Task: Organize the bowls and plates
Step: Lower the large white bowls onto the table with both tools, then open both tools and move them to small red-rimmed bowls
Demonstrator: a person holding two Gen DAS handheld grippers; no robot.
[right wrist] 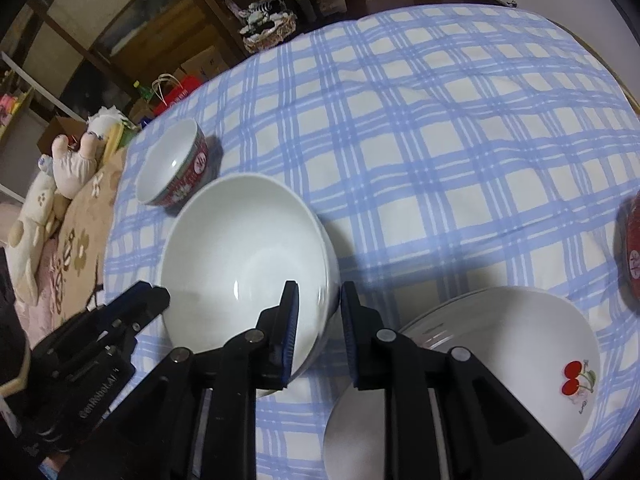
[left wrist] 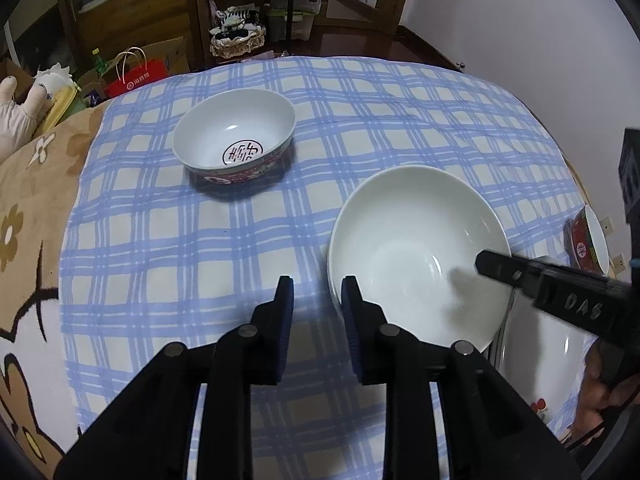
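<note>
White bowl (left wrist: 412,256), blue-checked tablecloth (left wrist: 200,240)

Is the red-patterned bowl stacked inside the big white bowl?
No. The red-patterned bowl sits apart on the checked cloth, beyond the big white bowl.

Left gripper (left wrist: 317,286): black fingers, blue ribbed pads, silver pivot pins. Right gripper (right wrist: 319,292): same build; raised "DAS" lettering on its side.
</note>
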